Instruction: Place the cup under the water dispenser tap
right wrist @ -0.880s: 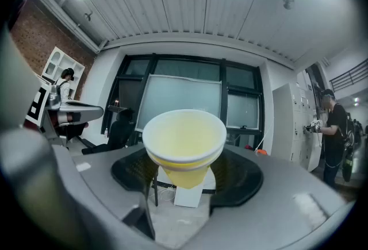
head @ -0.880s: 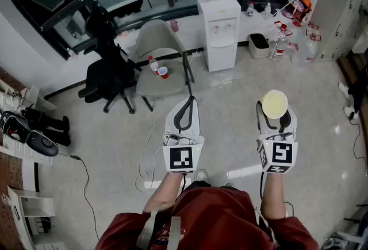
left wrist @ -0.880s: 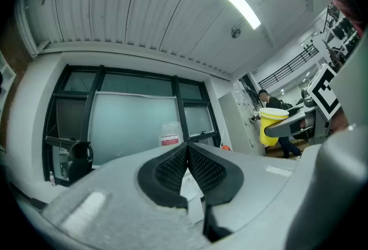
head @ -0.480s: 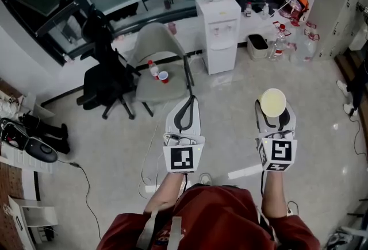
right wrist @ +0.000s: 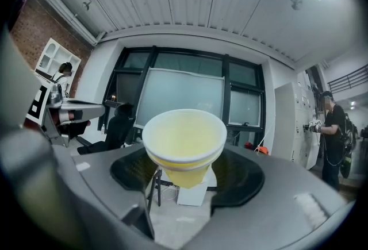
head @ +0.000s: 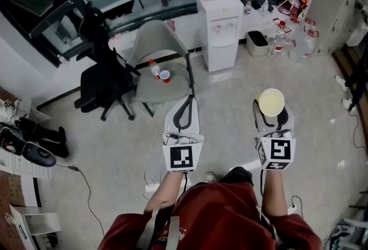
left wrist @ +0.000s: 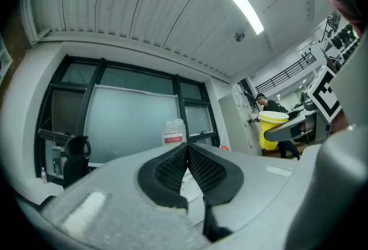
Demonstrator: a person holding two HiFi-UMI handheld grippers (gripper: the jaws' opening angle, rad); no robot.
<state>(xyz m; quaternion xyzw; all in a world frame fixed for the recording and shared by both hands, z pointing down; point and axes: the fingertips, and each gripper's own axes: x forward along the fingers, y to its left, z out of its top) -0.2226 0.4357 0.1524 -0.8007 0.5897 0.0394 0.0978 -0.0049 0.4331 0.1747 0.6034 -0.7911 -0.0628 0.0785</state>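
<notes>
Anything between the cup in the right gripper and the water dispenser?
No. Head view shows only bare floor between the yellow cup, held in the right gripper, and the water dispenser; the grey chair stands off to the left.

The left gripper (left wrist: pixel 187 150) has its jaws together, holding nothing. Past them stands a water bottle (left wrist: pixel 173 132), with a yellow cup (left wrist: pixel 269 129) further right.

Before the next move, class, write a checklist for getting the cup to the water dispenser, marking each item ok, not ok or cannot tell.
1. The cup held by the right gripper: ok.
2. The cup upright: ok.
3. The left gripper shut, empty: ok.
4. The water dispenser in sight: ok.
5. The cup under the tap: not ok, far short.
6. Space under tap free: cannot tell.
</notes>
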